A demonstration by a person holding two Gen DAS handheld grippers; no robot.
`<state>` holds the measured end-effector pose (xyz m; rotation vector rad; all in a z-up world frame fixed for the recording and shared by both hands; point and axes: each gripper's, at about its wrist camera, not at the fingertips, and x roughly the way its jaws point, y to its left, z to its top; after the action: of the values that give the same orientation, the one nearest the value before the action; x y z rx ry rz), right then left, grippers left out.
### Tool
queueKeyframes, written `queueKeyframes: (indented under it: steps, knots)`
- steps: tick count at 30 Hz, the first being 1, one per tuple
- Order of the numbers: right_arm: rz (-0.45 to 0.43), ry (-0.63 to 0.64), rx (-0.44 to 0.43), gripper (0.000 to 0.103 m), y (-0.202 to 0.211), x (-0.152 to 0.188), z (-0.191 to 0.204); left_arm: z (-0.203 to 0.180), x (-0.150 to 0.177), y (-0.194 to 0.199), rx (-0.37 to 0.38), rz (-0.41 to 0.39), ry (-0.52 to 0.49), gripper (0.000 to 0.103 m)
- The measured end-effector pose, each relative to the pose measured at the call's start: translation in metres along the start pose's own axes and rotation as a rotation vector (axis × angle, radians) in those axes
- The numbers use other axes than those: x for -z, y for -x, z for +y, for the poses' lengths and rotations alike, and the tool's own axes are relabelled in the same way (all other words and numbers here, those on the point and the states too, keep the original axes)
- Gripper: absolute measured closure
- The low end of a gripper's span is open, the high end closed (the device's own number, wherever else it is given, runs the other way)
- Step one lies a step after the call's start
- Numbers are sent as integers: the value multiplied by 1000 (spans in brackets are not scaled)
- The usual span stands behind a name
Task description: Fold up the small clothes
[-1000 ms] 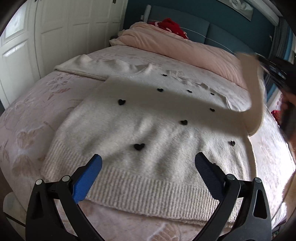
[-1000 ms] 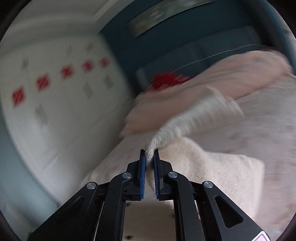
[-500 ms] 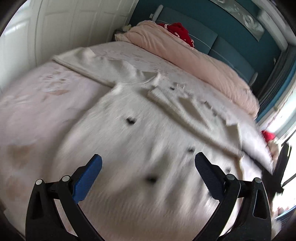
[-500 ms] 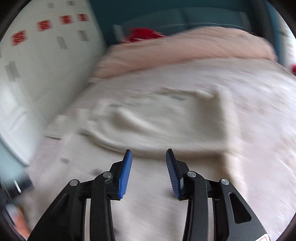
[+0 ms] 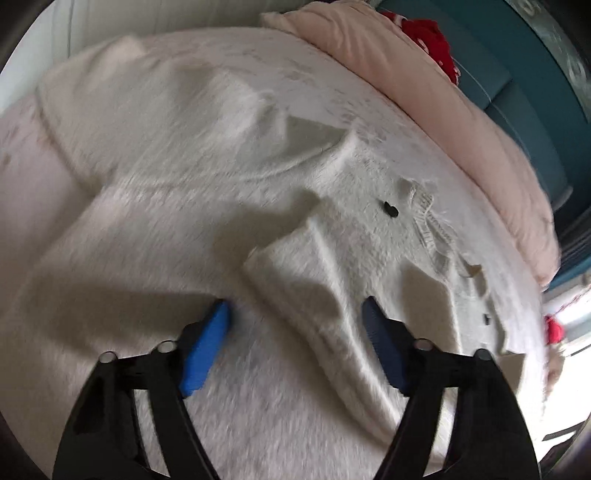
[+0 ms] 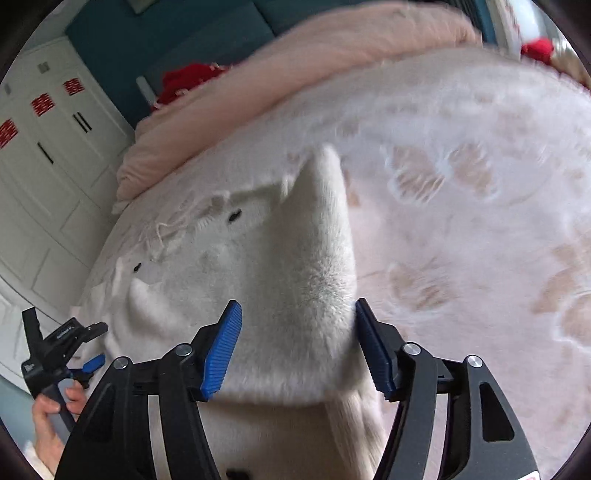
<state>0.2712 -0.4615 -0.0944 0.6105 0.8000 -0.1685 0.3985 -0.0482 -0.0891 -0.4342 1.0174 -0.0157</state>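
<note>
A cream knit sweater (image 5: 351,206) with small black hearts lies flat on the bed. One sleeve (image 5: 306,280) is folded across its body. My left gripper (image 5: 295,332) hovers just over that sleeve. The sleeve's cuff end lies between the closing jaws, and the pads do not press on it. In the right wrist view the sweater's folded shoulder (image 6: 295,258) fills the gap of my right gripper (image 6: 295,343). Its jaws are closing too and stand apart around the fold. A hand (image 6: 48,413) holds my left gripper (image 6: 96,343) at the lower left.
The sweater's other sleeve (image 5: 122,85) spreads out to the far left. A pink duvet (image 5: 424,92) and a red item (image 5: 424,33) lie against the teal headboard (image 5: 535,122). The flowered bedspread (image 6: 480,221) stretches to the right. White wardrobe doors (image 6: 48,166) stand beside the bed.
My right gripper let go of the lifted sleeve, which now lies across the sweater, and dropped down over the folded shoulder. My left gripper swept toward the sleeve's cuff and its jaws narrowed.
</note>
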Motion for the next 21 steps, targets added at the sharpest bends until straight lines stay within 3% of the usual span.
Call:
queueKeyframes:
  steps: [1, 2, 3, 5, 8, 11, 13, 17, 20, 21]
  knots:
    - [6, -4, -5, 88, -3, 0, -1, -5, -2, -2, -11, -1, -23, 72]
    - [0, -9, -26, 91, -2, -3, -1, -11, -8, -3, -19, -6, -47, 87]
    - [-46, -26, -73, 92, 8, -6, -2, -15, -14, 0, 5, -22, -49, 93]
    - [-154, -30, -122, 93, 36, -11, 2, -22, -24, 18, 131, -90, -51, 95]
    - [-229, -34, -79, 93, 48, -8, -9, -29, -33, 31, 180, -163, -63, 94]
    - [-56, -55, 58, 92, 3, 8, -33, -33, -22, -11, 74, -62, -119, 94]
    - [-76, -75, 35, 91, 7, 9, -37, -23, -8, -17, 49, -45, -125, 94]
    - [-173, -32, 29, 91, 29, 4, -27, -18, 5, -11, 76, -79, -120, 94]
    - [-69, -40, 121, 86, 11, 3, -28, -18, 4, -10, 80, -76, -115, 93]
    - [-110, -62, 90, 82, 21, 1, -26, -19, 4, -8, 87, -70, -112, 93]
